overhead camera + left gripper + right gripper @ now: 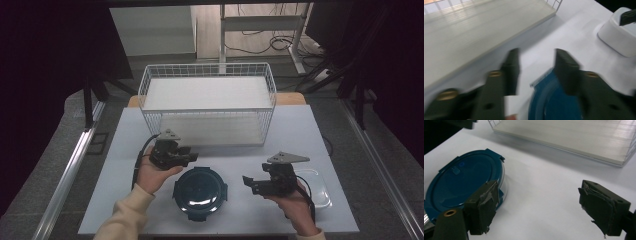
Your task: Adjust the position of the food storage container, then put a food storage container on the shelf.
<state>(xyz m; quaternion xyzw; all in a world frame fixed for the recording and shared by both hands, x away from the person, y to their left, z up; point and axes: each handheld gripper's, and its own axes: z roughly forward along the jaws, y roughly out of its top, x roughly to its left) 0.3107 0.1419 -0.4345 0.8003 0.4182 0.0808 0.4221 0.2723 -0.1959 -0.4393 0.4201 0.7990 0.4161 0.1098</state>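
My left gripper (190, 156) has its jaws apart and holds nothing, and the round blue container (200, 192) lies on the table (125, 150) just at its 5 o'clock, almost touching. My right gripper (248, 183) is also wide and empty, with the container at its 9 o'clock, a little farther, so my left hand is the nearer one.

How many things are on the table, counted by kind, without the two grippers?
Wire basket: 1
Round container with blue lid: 1
Clear rectangular container: 1
Total: 3
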